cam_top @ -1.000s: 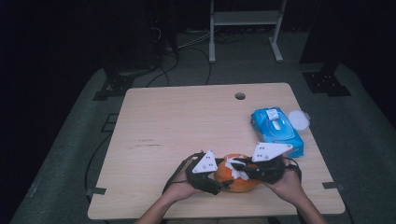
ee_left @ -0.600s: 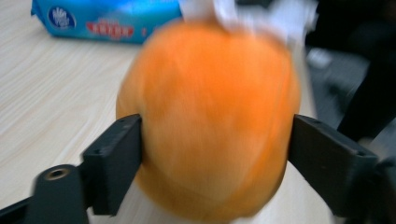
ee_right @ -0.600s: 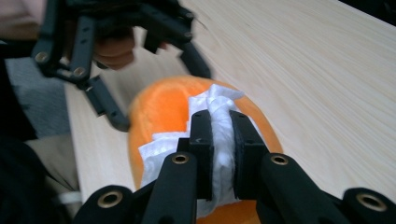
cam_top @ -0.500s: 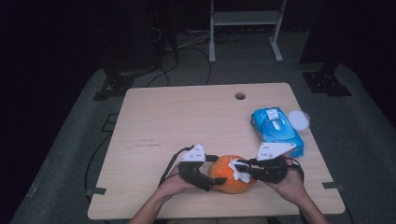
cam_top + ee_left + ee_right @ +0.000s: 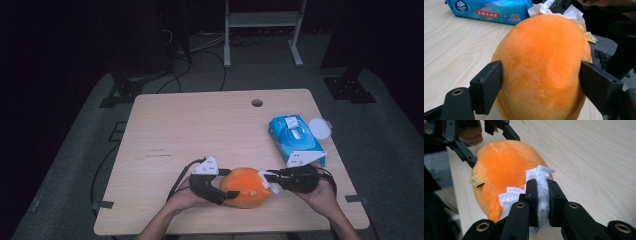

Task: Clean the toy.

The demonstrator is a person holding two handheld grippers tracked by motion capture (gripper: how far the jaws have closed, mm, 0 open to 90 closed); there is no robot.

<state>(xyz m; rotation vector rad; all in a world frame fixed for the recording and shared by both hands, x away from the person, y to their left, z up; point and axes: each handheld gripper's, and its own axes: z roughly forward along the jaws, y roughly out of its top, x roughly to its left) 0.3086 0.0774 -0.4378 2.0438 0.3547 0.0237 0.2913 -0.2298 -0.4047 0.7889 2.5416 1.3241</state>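
At the bench's [image 5: 200,125] six o'clock edge, the left tool [image 5: 231,194] clasps an orange plush toy [image 5: 245,186] after closing slightly, while the right tool [image 5: 266,181] pinches a white wipe [image 5: 541,192] against it.

Light wood desk [image 5: 200,130] with cable hole [image 5: 257,103], on grey carpet [image 5: 80,170]. Dark room beyond. White metal frame [image 5: 262,30] at back, black stand bases [image 5: 120,92] either side, cables [image 5: 200,47] on floor.
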